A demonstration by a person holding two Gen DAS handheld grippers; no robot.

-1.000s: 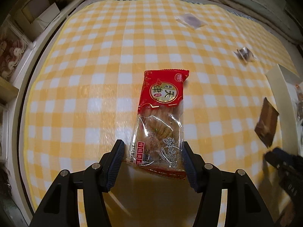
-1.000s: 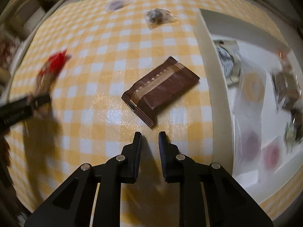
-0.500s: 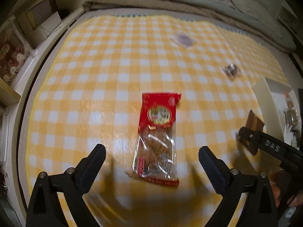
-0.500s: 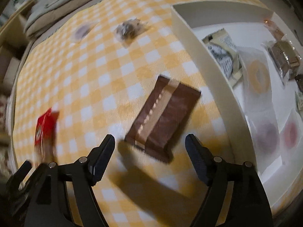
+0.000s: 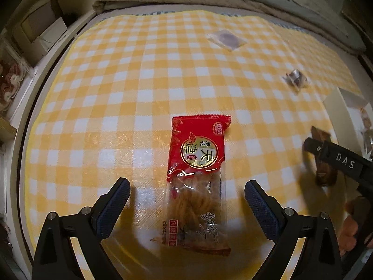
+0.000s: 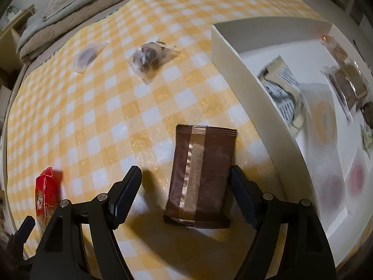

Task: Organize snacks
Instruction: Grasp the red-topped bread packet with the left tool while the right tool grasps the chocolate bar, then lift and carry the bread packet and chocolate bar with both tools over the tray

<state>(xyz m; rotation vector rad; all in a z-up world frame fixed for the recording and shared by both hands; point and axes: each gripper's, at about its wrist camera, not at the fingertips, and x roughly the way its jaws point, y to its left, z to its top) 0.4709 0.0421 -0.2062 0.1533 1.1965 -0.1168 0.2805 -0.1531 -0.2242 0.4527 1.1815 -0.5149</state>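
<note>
Four loose snack packets are counted on the yellow checked cloth (image 5: 116,88): one red twist-snack pack (image 5: 198,177), one brown wafer pack (image 6: 202,175), one clear packet with a purple disc (image 5: 225,40) far off, and one small clear packet of dark sweets (image 6: 150,56) at far right in the left view. One white tray (image 6: 235,65) is seen at the right, with about seven wrapped snacks in it; an exact count cannot be made through blur. Two grippers are seen, both pointed steeply down at the cloth. The left gripper (image 5: 186,207) is spread wide, nothing gripped; its jaws have just been opening, and the red twist-snack pack lies lengthwise between them on the cloth, apart from both pads, its red end away from the camera. The right gripper (image 6: 186,193) is partly spread, its jaws having opened and then just closed in somewhat; the brown wafer pack lies between them, lengthwise, flat on the cloth. The right pad is just beside or touching the pack's edge, which cannot be told; the left pad is clear of it, so no grip is seen. The brown pack lies just left of the tray wall. A hand (image 5: 349,228) is partly seen behind the right gripper in the left view.
</note>
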